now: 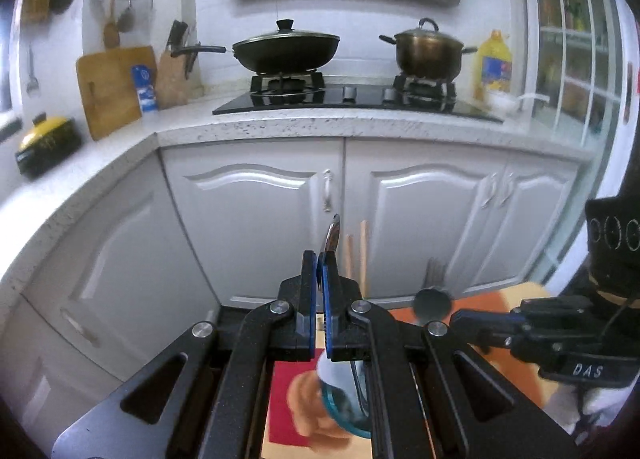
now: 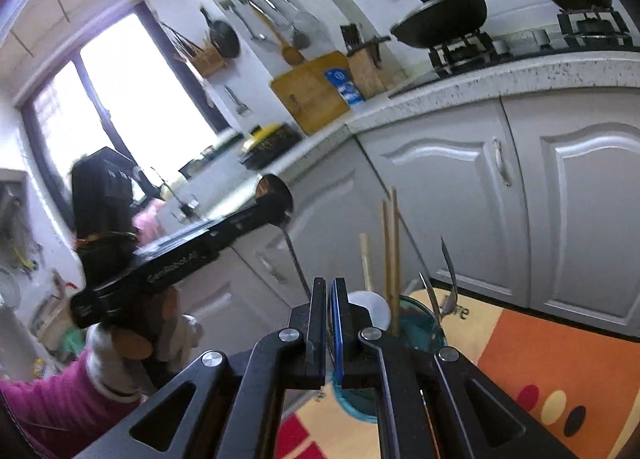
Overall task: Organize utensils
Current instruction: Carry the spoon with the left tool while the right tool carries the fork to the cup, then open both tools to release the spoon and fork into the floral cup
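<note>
Both grippers held up in front of white cupboard doors (image 1: pixel 256 211), kitchen counter (image 1: pixel 320 125) behind. L gripper (image 1: pixel 319 259): fingers together, clamped on a metal spoon (image 2: pixel 276 199). From the L wrist view only a thin edge of the spoon sticks up past the pads; from the R wrist view its bowl sits just beyond the L tip. The thin handle runs down twd the R gripper (image 2: pixel 329 283). R fingers also together w/ no gap seen; can't tell whether they pinch the handle end or it just passes behind. The task's holder, a glass (image 2: pixel 420 323) w/ a teal base, is just below and ahead of both grippers. It already holds chopsticks (image 2: pixel 390 251) and a few other handles, all upright or leaning on the rim. Judgement: step = carry the spoon to the glass and drop it in w/ the rest. To do well: turn the spoon so the handle points down and centre it over the mouth. Pick the free gap away from the chopsticks. Lower until the handle end is inside the rim, only then open. Go slow, since the frames are blurred. Risk: the handle catches the rim and tips the glass, so keep R near to steady it.
</note>
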